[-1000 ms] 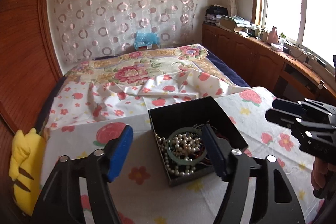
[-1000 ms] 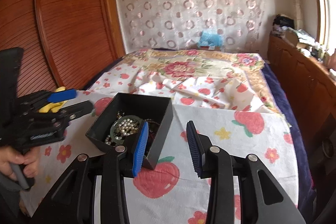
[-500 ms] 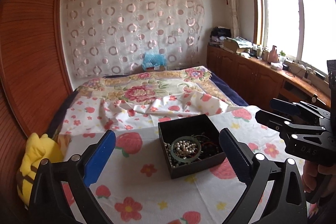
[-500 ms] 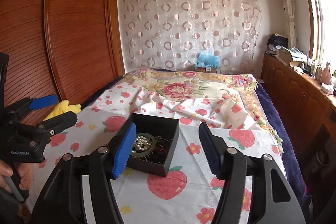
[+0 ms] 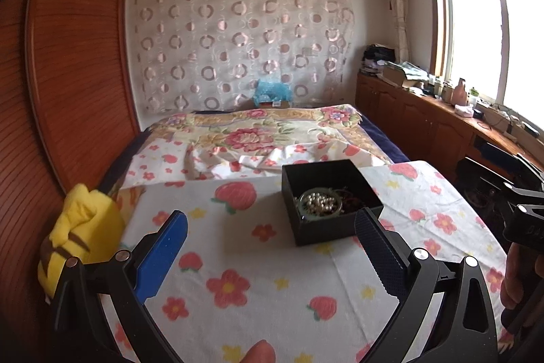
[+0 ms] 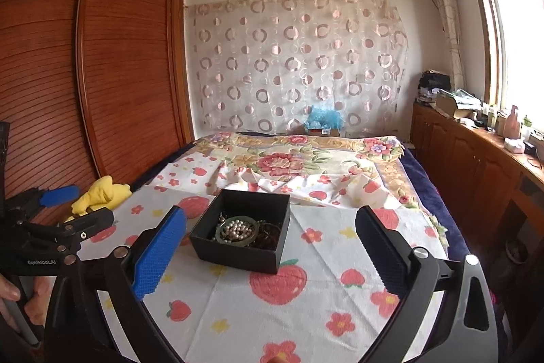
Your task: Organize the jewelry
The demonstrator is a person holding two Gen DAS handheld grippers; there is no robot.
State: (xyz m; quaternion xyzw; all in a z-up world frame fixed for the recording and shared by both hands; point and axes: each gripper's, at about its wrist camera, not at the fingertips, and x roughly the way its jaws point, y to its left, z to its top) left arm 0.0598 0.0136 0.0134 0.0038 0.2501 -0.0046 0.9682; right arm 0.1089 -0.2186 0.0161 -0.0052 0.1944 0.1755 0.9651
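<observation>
A black open box [image 5: 335, 220] [image 6: 238, 256] sits on the flowered cloth. It holds a green bangle [image 5: 318, 214] [image 6: 236, 238] around a pile of white pearls [image 5: 319, 203] [image 6: 237, 228], plus dark tangled jewelry [image 6: 267, 235]. My left gripper [image 5: 272, 250] is open and empty, held back from the box, with the box ahead and to the right. My right gripper [image 6: 270, 247] is open and empty, with the box between and beyond its pads. Each gripper shows in the other's view: the right one at the right edge [image 5: 510, 193], the left one at the left edge [image 6: 64, 210].
A yellow plush toy [image 5: 81, 230] [image 6: 102, 193] lies at the table's left edge by the wooden wardrobe [image 6: 68, 91]. A bed with a rumpled floral cover [image 6: 289, 162] is behind the table. Wooden cabinets [image 6: 476, 165] with clutter run along the right under the window.
Both grippers have pulled back and up from the box and opened wider. The box now looks smaller and farther away in both views.
</observation>
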